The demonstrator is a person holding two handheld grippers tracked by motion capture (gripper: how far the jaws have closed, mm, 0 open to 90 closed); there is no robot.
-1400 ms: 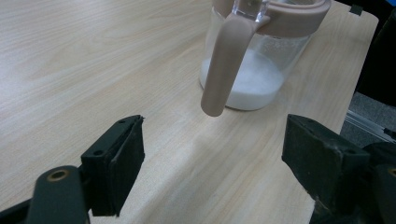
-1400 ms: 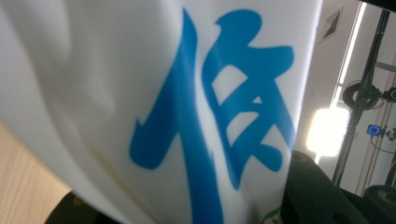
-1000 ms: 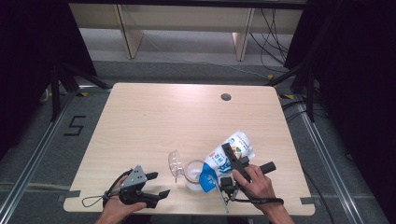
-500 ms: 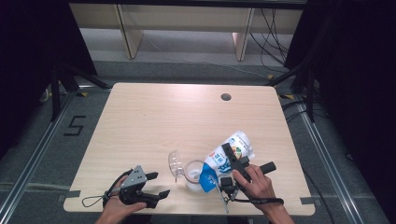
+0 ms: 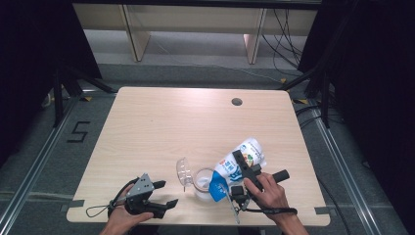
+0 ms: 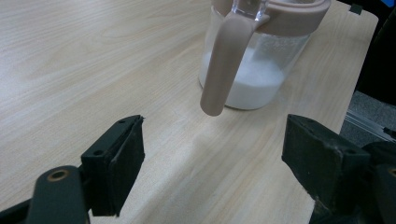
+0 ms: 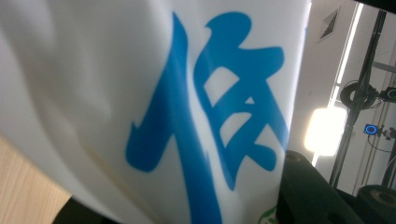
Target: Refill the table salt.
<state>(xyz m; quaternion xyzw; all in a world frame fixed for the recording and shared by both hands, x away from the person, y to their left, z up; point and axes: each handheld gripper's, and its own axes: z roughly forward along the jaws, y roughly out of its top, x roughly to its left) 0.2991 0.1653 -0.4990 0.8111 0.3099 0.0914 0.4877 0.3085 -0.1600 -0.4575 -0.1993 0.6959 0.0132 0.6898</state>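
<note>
A white bag with blue print (image 5: 252, 149) hangs tilted, its lower blue end over a clear jar (image 5: 201, 182) near the table's front edge. My right gripper (image 5: 238, 162) is shut on the bag, and the bag's blue lettering (image 7: 140, 93) sits close against the right gripper view beside one black finger (image 7: 308, 191). The jar (image 6: 261, 70) holds white powder at its bottom and has a dusky pink rim and handle (image 6: 224, 60). Its clear lid (image 5: 183, 171) stands flipped up on the left. My left gripper (image 5: 165, 194) rests at the front left, open (image 6: 215, 140) and facing the jar, with nothing between its fingers.
The light wooden table (image 5: 161, 127) has a dark cable hole (image 5: 237, 102) at the back right. A cable loop (image 5: 100, 209) trails from the left gripper near the front edge. Black stands and cables line the floor on both sides.
</note>
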